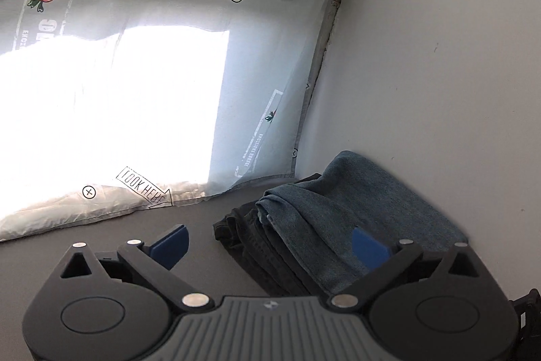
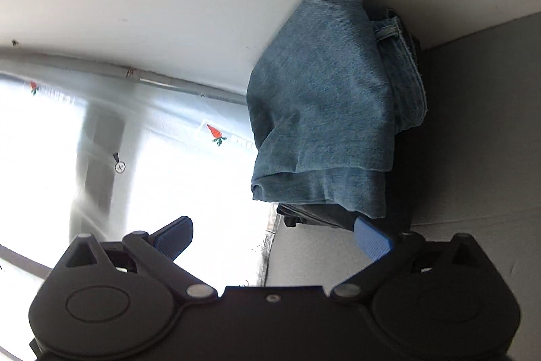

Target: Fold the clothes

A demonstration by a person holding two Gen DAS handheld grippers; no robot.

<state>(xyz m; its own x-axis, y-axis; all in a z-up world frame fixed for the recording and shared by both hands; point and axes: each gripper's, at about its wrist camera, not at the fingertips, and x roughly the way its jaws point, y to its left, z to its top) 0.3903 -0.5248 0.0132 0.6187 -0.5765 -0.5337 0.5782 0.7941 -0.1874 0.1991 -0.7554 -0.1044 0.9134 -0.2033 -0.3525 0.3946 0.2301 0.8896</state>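
Folded blue jeans (image 1: 341,212) lie on top of a folded dark garment (image 1: 250,239) on the grey surface (image 1: 118,232), pushed against the white wall. My left gripper (image 1: 270,246) is open and empty, its blue pads just short of the stack. In the right wrist view the same blue jeans (image 2: 324,110) sit on the dark garment (image 2: 318,213). My right gripper (image 2: 274,235) is open and empty, close in front of the stack's near edge.
A white wall (image 1: 439,56) backs the stack. A sheer white curtain (image 1: 169,56) with carrot prints and a "LOOK HERE" arrow hangs to the left, brightly backlit; it also shows in the right wrist view (image 2: 152,141).
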